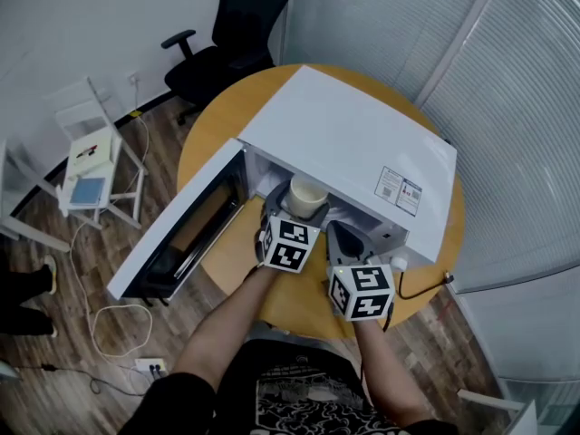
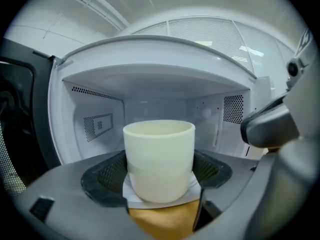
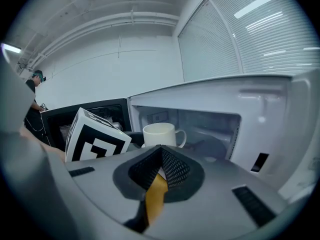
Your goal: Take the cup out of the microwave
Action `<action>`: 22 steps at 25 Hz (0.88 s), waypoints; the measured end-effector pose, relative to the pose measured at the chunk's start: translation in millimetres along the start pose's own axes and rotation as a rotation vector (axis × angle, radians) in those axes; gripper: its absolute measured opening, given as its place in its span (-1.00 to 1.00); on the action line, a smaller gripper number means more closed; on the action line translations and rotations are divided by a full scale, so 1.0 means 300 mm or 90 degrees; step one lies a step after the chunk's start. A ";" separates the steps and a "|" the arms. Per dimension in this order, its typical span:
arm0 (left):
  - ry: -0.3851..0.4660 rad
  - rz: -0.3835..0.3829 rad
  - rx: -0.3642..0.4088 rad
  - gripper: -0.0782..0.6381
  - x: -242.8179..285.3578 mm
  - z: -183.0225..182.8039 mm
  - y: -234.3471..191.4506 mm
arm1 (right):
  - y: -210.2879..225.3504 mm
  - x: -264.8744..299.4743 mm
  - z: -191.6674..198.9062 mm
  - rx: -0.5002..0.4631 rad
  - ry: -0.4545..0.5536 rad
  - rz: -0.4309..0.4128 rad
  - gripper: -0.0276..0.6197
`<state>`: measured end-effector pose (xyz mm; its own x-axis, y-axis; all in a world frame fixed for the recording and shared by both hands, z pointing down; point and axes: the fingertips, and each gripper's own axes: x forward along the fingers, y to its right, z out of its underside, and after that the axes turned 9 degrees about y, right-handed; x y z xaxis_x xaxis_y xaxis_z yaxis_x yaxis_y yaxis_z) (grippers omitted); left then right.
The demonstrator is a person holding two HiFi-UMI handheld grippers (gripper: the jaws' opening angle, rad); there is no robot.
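Head view | cup (image 1: 308,193) clamped by left gripper (image 1: 292,217) at microwave (image 1: 353,134) mouth, likely for pulling toward 6 o'clock | right gripper (image 1: 349,243) closed, empty, held clear at 4 o'clock

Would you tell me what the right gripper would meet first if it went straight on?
Probably the cup, held by the left gripper at the microwave's mouth, straight ahead of the right gripper; depth is hard to judge.

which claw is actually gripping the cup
The left claw: its pads press both sides of the cream cup at the microwave mouth. The right claw is shut on nothing, short of the opening.
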<state>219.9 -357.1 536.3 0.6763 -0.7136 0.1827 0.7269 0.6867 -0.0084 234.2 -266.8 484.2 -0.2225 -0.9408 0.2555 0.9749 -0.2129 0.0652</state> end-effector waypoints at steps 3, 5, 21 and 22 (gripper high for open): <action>-0.003 -0.003 -0.002 0.36 -0.031 -0.001 0.011 | -0.003 -0.012 -0.004 0.000 0.002 0.006 -0.87; -0.003 -0.001 -0.004 0.36 -0.054 -0.003 0.017 | 0.000 -0.019 -0.015 0.003 0.006 0.014 -0.87; 0.014 0.049 0.002 0.36 -0.290 -0.076 0.026 | -0.119 -0.119 -0.063 0.013 0.030 0.086 -0.87; 0.016 0.052 0.002 0.36 -0.308 -0.083 0.026 | -0.129 -0.129 -0.067 0.014 0.033 0.091 -0.87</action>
<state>166.1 -289.3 495.0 0.7359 -0.6586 0.1569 0.6691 0.7429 -0.0198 205.2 -227.5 452.4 -0.0810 -0.9735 0.2138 0.9961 -0.0714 0.0525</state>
